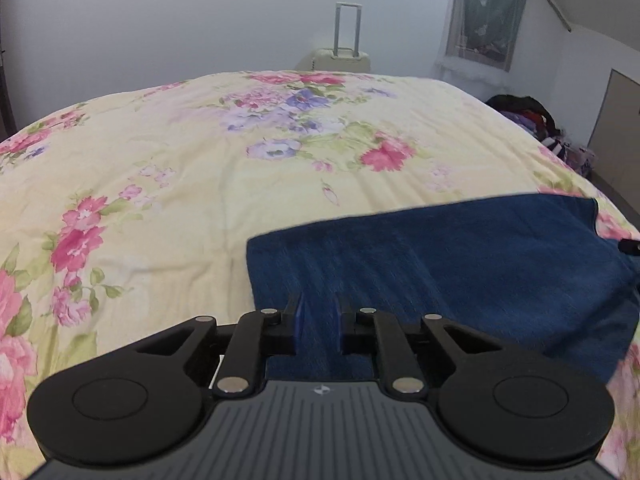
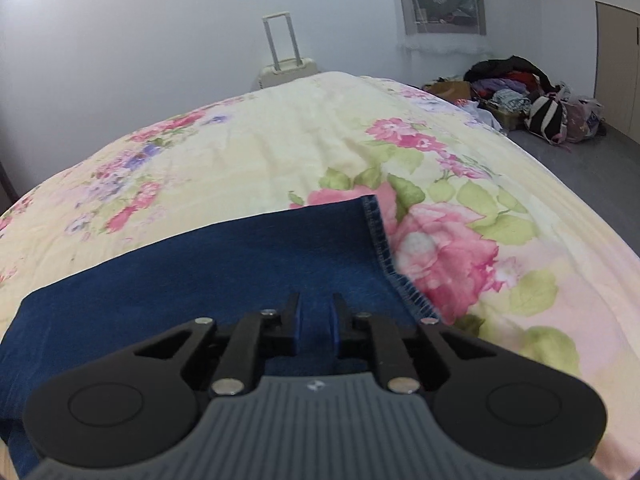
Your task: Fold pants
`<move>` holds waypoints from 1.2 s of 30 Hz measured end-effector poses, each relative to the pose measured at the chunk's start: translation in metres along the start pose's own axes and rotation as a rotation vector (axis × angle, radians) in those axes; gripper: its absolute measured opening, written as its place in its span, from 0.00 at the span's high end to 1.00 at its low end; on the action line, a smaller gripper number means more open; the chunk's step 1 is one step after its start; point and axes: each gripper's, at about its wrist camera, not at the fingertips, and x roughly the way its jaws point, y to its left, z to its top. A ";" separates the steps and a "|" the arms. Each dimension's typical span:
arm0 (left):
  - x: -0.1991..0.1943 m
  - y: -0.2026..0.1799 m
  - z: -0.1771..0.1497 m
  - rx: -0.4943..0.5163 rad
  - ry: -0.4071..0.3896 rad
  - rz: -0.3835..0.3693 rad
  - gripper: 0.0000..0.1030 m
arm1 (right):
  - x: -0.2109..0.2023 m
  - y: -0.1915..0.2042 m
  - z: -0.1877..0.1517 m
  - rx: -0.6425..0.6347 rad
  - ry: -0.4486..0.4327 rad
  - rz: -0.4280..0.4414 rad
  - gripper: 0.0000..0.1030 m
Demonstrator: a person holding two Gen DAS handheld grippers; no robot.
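Observation:
Dark blue denim pants (image 1: 460,264) lie flat on a floral bed cover (image 1: 180,152), filling the lower right of the left wrist view. My left gripper (image 1: 319,300) sits over their near left part, its jaws narrow with a ridge of blue cloth pinched between the pads. In the right wrist view the pants (image 2: 208,272) spread across the lower left, and their stitched hem (image 2: 380,240) runs down the right side. My right gripper (image 2: 316,300) is just inside that hem, also shut on a fold of the denim. The near edge of the pants is hidden under both grippers.
The bed cover (image 2: 280,152) stretches far ahead of the pants. A pale suitcase (image 2: 286,70) with its handle raised stands behind the bed against the wall. A pile of clothes and bags (image 2: 520,96) lies on the grey floor at the right.

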 end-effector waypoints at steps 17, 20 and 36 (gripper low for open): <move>-0.010 -0.018 -0.059 0.093 0.191 0.099 0.85 | -0.009 0.011 -0.064 -0.015 0.006 -0.083 0.87; -0.039 -0.035 -0.053 0.054 0.112 0.027 0.85 | -0.040 0.029 -0.068 -0.046 -0.035 -0.046 0.86; -0.041 -0.168 -0.070 0.054 0.057 -0.303 0.56 | -0.088 -0.034 -0.086 0.291 0.064 0.019 0.58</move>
